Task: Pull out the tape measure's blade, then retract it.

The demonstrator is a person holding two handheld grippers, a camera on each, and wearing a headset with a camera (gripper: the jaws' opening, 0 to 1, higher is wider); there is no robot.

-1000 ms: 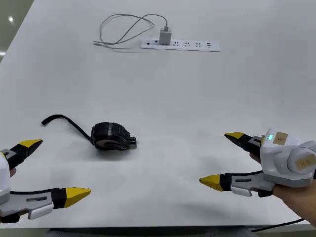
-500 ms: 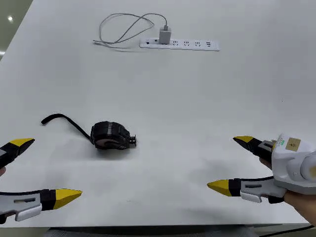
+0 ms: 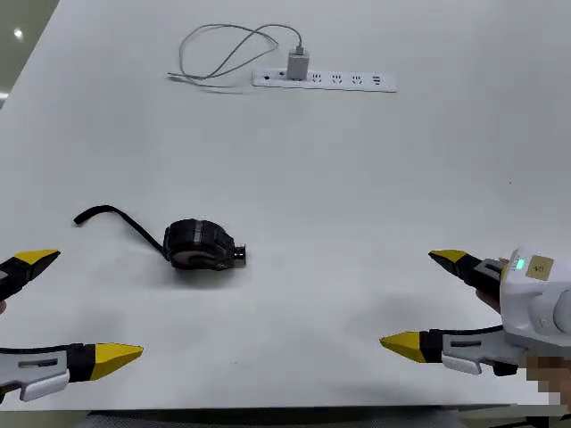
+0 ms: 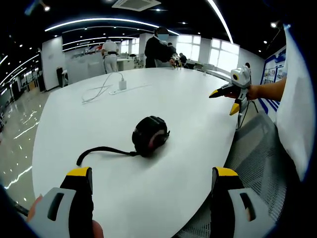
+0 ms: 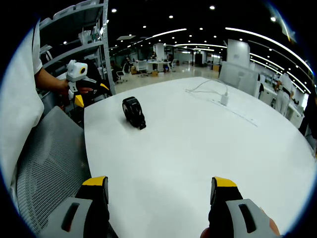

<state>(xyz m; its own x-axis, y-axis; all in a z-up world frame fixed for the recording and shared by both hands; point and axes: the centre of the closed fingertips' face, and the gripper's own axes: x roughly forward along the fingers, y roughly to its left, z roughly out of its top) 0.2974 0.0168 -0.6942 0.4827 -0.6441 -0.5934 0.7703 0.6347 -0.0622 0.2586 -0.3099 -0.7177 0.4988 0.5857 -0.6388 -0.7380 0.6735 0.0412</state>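
White table (image 3: 357, 178) below the headset; behind it, in the gripper views, a large lit hall with people standing far off.

On the bare top, left of centre: black tape measure (image 3: 201, 245), blade wound in, just the hook (image 3: 240, 256) showing at the case's right side. Black strap (image 3: 111, 217) curving away from it to the left. Touched by neither gripper.

At the far edge: white power strip (image 3: 326, 80) with a charger (image 3: 298, 64) plugged in and a pale cable (image 3: 223, 49) looped off to the left. Well apart from everything else.

Lower left in the head view: left gripper (image 3: 94, 304), jaws spread wide, nothing between them, yellow tips pointing right. Near the tape measure, but clear of it.

Lower right: right gripper (image 3: 412, 299), jaws likewise spread wide and empty, yellow tips pointing left. Well apart from the tape measure, close to the near table edge.

From the left gripper view: tape measure straight ahead, beyond the two yellow tips and centred in the gap; right gripper at upper right, held in a hand (image 4: 257, 91) past the table edge.

From the right gripper view: tape measure ahead and left of centre, farther off; left gripper at the far left, by the table edge.
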